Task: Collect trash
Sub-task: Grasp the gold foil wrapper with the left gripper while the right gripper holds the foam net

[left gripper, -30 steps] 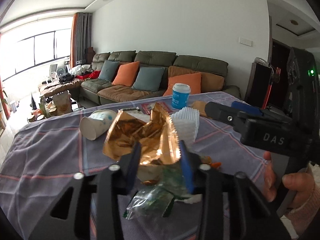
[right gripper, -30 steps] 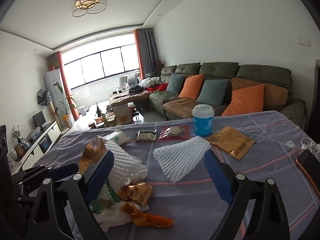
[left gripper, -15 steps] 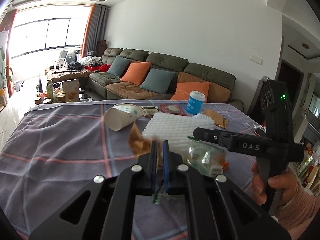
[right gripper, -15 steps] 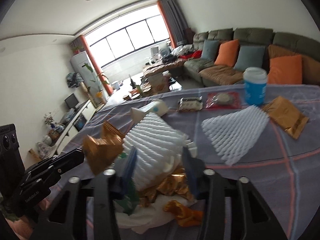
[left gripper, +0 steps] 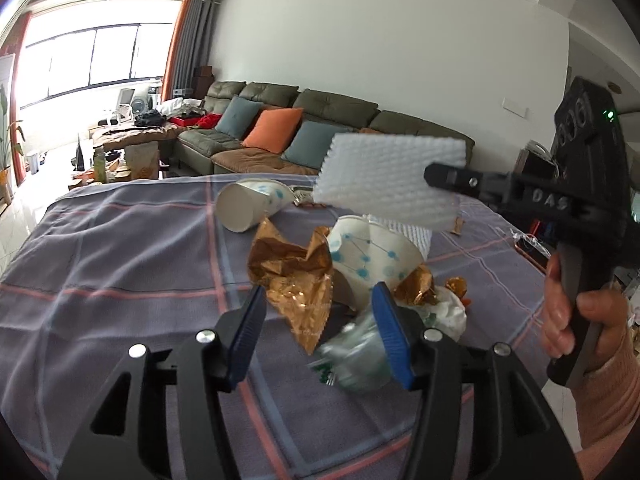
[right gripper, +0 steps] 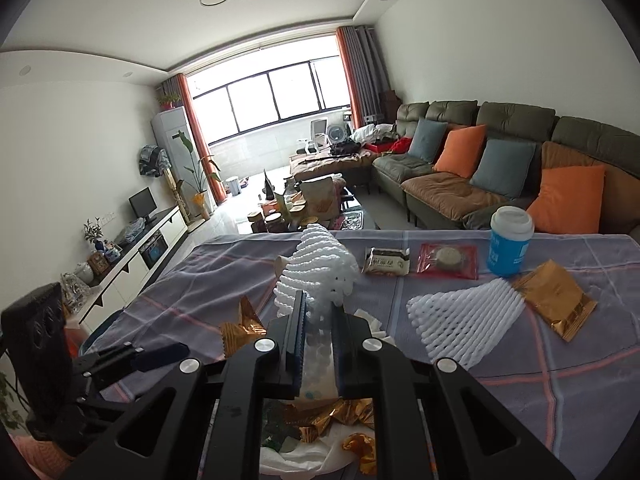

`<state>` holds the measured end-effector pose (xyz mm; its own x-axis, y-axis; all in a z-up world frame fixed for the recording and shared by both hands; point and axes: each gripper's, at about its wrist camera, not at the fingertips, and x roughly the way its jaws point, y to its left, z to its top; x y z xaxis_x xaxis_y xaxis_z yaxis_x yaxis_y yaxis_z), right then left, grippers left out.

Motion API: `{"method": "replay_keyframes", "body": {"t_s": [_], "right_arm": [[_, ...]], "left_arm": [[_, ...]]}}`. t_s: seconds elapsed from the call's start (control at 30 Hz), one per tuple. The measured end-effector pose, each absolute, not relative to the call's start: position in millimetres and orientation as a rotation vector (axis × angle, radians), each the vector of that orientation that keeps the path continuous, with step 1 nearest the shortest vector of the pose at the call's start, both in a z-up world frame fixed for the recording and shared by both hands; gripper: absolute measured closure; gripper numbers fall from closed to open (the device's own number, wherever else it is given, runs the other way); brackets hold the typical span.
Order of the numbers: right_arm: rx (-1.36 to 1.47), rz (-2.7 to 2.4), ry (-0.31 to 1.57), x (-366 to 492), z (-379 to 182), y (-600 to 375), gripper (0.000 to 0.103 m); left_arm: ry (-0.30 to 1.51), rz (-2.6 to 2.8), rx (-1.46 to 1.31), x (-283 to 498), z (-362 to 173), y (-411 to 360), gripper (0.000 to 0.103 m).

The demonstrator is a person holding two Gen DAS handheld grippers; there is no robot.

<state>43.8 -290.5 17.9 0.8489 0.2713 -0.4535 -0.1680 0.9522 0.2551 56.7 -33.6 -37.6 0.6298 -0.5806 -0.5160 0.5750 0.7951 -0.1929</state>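
Right gripper (right gripper: 318, 330) clamped on white foam net (right gripper: 316, 276) above the trash pile; left gripper (left gripper: 318, 328) open, gold wrapper (left gripper: 298, 280) between its fingers.

A: Trash check? White foam net (left gripper: 390, 184) is up off the worktop, pinched at one end.

B: Yep. Under it there's a pile: crumpled gold wrapper (left gripper: 294, 276), a dotted paper cup (left gripper: 374, 256) tipped over, clear plastic bag (left gripper: 354, 354).

A: Second paper cup (left gripper: 250, 206) lies on its side behind. Another foam net (right gripper: 466, 314) lies flat beside a gold packet (right gripper: 554, 302).
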Motion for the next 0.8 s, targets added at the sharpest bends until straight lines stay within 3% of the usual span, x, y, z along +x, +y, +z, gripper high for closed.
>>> {"method": "replay_keyframes", "body": {"t_s": [0.17,0.23,0.3,0.8], "right_arm": [[0.207,0.236,0.518,42.5,16.1,-290.6,0.091],[0.209,0.245,0.526,42.9,13.6,-288.5,0.091],[0.208,0.256,0.529,42.9,12.3,-284.3,0.091],[0.179,0.327,0.508,52.1,19.7,-250.9,0.091]], "left_arm": [[0.670,-0.678,-0.026,77.4,-47.5,-43.5,0.073],[0.668,-0.689,-0.030,78.5,-47.7,-43.5,0.090],[0.667,-0.699,-0.034,79.5,-47.6,-42.7,0.096],[0.569,-0.662,-0.159,64.8,-12.8,12.8,0.097]]}}
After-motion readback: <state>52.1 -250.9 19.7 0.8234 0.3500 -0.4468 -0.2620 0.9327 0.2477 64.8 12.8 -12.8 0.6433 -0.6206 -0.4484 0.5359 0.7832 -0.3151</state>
